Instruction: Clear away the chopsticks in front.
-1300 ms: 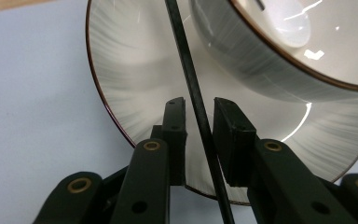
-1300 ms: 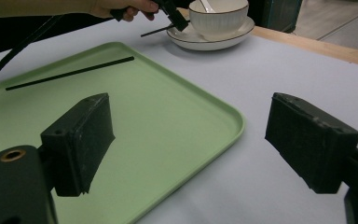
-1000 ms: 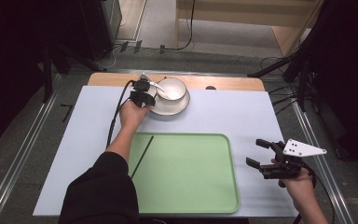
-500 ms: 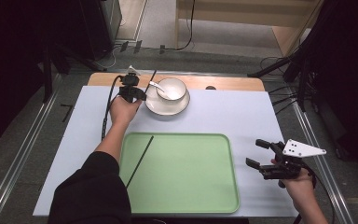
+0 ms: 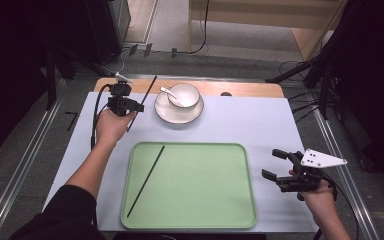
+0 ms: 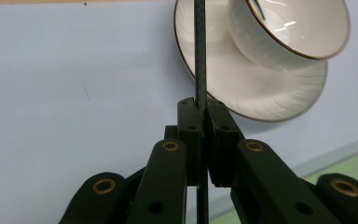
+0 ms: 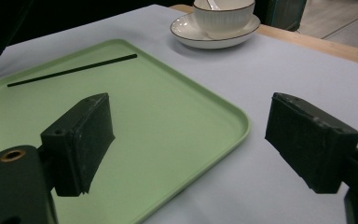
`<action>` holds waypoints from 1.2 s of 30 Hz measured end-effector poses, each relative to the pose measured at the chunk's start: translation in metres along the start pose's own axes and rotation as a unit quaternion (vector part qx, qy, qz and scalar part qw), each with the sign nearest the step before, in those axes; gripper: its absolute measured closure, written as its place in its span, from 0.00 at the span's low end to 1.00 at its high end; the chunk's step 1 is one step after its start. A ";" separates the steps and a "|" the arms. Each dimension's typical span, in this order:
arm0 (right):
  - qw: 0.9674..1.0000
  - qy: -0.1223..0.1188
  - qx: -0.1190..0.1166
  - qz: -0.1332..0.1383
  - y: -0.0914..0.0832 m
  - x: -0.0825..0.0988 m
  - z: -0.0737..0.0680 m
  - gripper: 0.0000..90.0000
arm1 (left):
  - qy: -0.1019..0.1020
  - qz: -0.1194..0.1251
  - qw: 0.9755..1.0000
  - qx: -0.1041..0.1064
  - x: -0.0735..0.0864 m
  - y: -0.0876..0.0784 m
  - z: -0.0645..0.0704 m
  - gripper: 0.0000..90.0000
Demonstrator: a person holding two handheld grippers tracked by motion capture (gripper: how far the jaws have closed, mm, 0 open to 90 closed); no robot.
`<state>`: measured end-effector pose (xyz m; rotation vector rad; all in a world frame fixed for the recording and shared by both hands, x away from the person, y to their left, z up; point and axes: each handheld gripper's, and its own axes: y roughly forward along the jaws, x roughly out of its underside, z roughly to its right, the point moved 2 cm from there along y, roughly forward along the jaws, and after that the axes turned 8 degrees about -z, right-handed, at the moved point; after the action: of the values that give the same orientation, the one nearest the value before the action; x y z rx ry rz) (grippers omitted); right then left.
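Table (image 5: 260, 120), covered in a pale lilac sheet, with a strip of bare wood along its far edge. Green tray (image 5: 195, 220) is the landmark: it sits on the near middle of the sheet, flat, rim up.

Beyond the tray's far edge and a bit left of its centre you have a white saucer (image 5: 165, 112) with a white bowl (image 5: 186, 92) on it. A white spoon (image 5: 169, 93) rests in the bowl, handle pointing out over the rim to the left.

Inside the tray, left half: one black chopstick (image 5: 146, 180) lying flat on the diagonal, from near-left corner area up toward the far edge.

Your left gripper (image 5: 130, 106) is past the tray's far-left corner, just left of the saucer. Jaws are clamped tight on a second black chopstick (image 6: 200, 51), gripped partway along its length. In the left gripper view the stick runs straight out ahead and crosses in front of the saucer's rim; whether it touches the saucer, can't tell.

Your right gripper (image 5: 275, 164) is off the tray's right edge, near the near-right corner, over bare sheet. Jaws are spread wide, nothing between them.
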<state>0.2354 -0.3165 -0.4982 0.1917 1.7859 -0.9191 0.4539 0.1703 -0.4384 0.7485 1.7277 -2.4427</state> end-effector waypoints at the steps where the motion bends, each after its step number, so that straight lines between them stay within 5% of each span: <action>1: 1.000 0.000 0.000 0.000 0.000 0.000 0.000 0.17 | 0.000 0.000 1.000 0.000 0.000 0.000 0.000 0.95; 6: 1.000 0.000 -0.003 0.001 0.002 -0.002 -0.001 0.17 | 0.007 0.001 1.000 0.006 0.026 -0.010 0.005 0.95; 14: 1.000 -0.003 -0.010 0.002 0.006 -0.005 -0.001 0.17 | 0.008 0.006 0.999 0.045 0.075 -0.023 0.013 0.95; 19: 1.000 -0.004 -0.010 0.000 0.008 -0.006 -0.001 0.17 | 0.015 0.007 0.999 0.029 0.097 -0.028 0.016 0.95; 28: 1.000 -0.006 -0.010 0.000 0.008 -0.006 -0.001 0.17 | 0.004 0.017 0.999 0.035 0.134 -0.032 0.021 0.95; 36: 1.000 -0.006 -0.008 0.000 0.008 -0.006 0.000 0.17 | 0.010 0.002 0.999 0.037 0.168 -0.026 0.035 0.95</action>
<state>0.2420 -0.3093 -0.4968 0.1764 1.7812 -0.9033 0.2852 0.1862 -0.4763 0.7849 1.6480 -2.5180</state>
